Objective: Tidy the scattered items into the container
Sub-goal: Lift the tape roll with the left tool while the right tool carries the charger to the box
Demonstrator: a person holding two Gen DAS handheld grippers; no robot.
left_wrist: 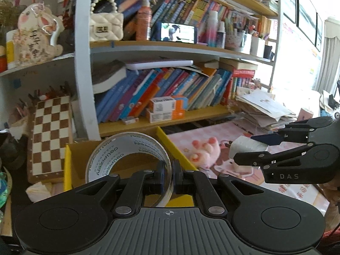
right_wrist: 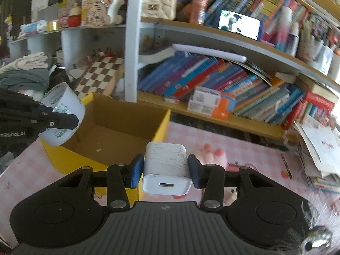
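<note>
L tool (left_wrist: 167, 177) pinches the tape roll (left_wrist: 127, 159) by its wall, over the yellow box (right_wrist: 119, 123), prob. for dropping in. R tool (right_wrist: 164, 170) grips the white charger (right_wrist: 165, 161) at its sides, box at 10 o'clock, next in line.

A chessboard (left_wrist: 50, 136) leans beside shelves crammed with books (left_wrist: 170, 89).
</note>
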